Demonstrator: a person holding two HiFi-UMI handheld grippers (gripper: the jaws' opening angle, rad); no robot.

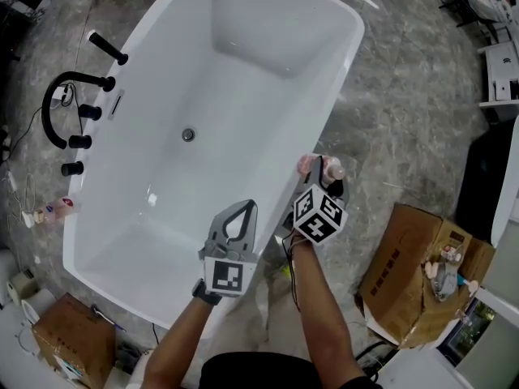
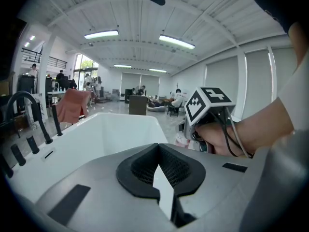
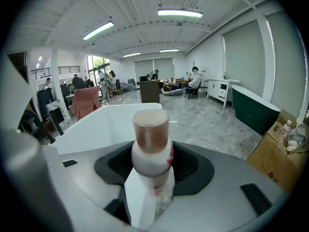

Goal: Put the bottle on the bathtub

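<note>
Both bare forearms come up from the bottom of the head view, each hand wrapped round a grey two-jaw tool with a black-and-white marker cube on it. Left tool point(image 1: 242, 209) points up and away over the near end of the white freestanding bathtub point(image 1: 312, 128). Its jaws are together at the tips with nothing in them, just that teardrop-shaped gap between the black pads, with a sliver of white tub showing through it in the left gripper view.

Right tool point(image 1: 321, 173) sits just to the right of the left one and a bit further out, tilted downward, arm fairly straight, with a black cable running back along the wrist. It's clamped on the small plastic bottle point(image 3: 151, 144). The pads squeeze the body from both sides while the neck and cap stick out past the jaw tips.

Bottle itself has a whitish, partly see-through body, a fat rounded shoulder, a bit of red print on one side and a brownish-pink cap that looks semi-transparent. It points away from the tool along the jaws, right over the tub's long right-hand rim. Can't tell whether it's touching the rim yet.

Off to the right of the right tool there's an open brown cardboard box point(image 1: 409, 274) on the grey marble-look floor.
</note>
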